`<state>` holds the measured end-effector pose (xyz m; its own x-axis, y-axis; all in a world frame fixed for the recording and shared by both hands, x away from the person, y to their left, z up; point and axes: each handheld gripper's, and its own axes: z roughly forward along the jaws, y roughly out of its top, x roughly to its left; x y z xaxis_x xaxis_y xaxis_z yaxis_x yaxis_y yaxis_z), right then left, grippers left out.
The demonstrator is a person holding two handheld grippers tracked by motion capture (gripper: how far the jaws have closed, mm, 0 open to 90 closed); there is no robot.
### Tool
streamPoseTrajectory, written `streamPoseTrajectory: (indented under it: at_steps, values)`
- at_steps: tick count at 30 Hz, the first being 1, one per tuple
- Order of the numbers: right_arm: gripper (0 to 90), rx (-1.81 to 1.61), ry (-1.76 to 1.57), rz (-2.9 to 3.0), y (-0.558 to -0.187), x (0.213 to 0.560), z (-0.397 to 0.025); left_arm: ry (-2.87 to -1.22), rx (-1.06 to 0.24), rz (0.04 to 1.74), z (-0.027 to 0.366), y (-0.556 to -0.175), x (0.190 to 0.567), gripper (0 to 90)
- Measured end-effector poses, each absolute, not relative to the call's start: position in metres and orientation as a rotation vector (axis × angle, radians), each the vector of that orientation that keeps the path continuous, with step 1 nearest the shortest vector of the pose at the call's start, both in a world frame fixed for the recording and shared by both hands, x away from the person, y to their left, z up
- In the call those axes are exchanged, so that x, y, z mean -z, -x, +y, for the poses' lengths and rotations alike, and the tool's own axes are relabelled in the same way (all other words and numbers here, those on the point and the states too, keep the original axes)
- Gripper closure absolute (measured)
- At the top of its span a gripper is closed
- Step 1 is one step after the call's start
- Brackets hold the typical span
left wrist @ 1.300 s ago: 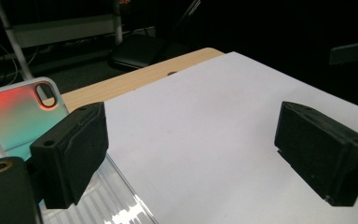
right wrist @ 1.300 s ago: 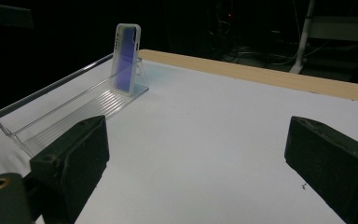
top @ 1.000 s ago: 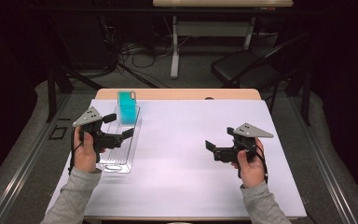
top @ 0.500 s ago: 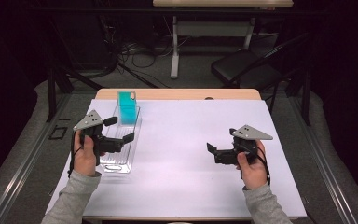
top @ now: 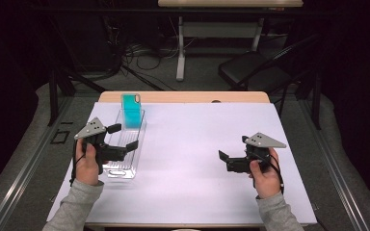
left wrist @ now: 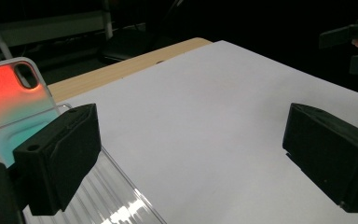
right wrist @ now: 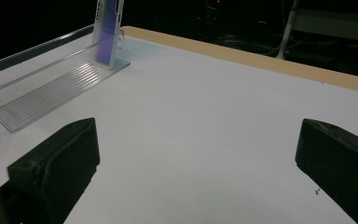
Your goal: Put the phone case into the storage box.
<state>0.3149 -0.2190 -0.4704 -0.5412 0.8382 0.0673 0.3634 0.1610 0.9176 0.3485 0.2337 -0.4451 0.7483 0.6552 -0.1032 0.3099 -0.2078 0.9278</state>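
Phone case (top: 131, 111), teal from the high view, stands upright in the far end of the clear tray (top: 125, 168), which lies lengthwise on the white sheet (top: 197, 144) at its left side. My left gripper (top: 124, 136) hangs over the tray, nearer than the case, jaws spread with nothing between them: one above the tray's left wall, the other above its right wall. My right gripper (top: 223, 160) is well apart from the tray, over the right part of the sheet, pointing back toward it with its jaws parted and empty. Beyond the tray's far end a strip of wooden table (top: 183, 96) shows past the sheet. In the left gripper view, the case (left wrist: 9, 102) shows red at the top fading to teal, with its camera cutout up, standing at the tray's (left wrist: 112, 200) far end behind my left-hand jaw; the jaws stand wide, and bare sheet (left wrist: 205, 121) lies between them. The other gripper (left wrist: 354, 46) shows far off at the upper right. In the right gripper view, the tray (right wrist: 51, 93) lies at the upper left with the case (right wrist: 106, 28) upright and edge-on in its far end; my jaws here are wide apart over the sheet (right wrist: 200, 116), holding nothing.
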Motion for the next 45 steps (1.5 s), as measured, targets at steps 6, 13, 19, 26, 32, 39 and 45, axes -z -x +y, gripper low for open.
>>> streamPoseTrajectory:
  at_steps: [6, 13, 19, 26, 32, 39, 45]
  values:
    - [0.0, -1.369, -1.143, 1.973, -0.313, 0.469, -0.222, -1.803, -0.379, 0.753, 0.235, -0.347, 0.445, 4.6]
    - [0.0, -1.365, -1.142, 1.982, -0.31, 0.469, -0.223, -1.79, -0.379, 0.754, 0.24, -0.342, 0.446, 4.6]
    - [0.0, -1.356, -1.139, 1.987, -0.306, 0.47, -0.225, -1.797, -0.386, 0.749, 0.245, -0.334, 0.449, 4.6]
    - [0.0, -1.327, -1.135, 1.994, -0.298, 0.473, -0.231, -1.794, -0.391, 0.76, 0.252, -0.323, 0.456, 4.7]
    - [0.0, -1.309, -1.15, 1.988, -0.288, 0.479, -0.238, -1.792, -0.394, 0.761, 0.256, -0.313, 0.467, 4.7]
    - [0.0, -1.305, -1.172, 1.972, -0.283, 0.486, -0.245, -1.772, -0.41, 0.754, 0.26, -0.308, 0.478, 4.7]
    - [0.0, -1.308, -1.185, 1.953, -0.282, 0.494, -0.248, -1.746, -0.409, 0.76, 0.262, -0.306, 0.485, 4.7]
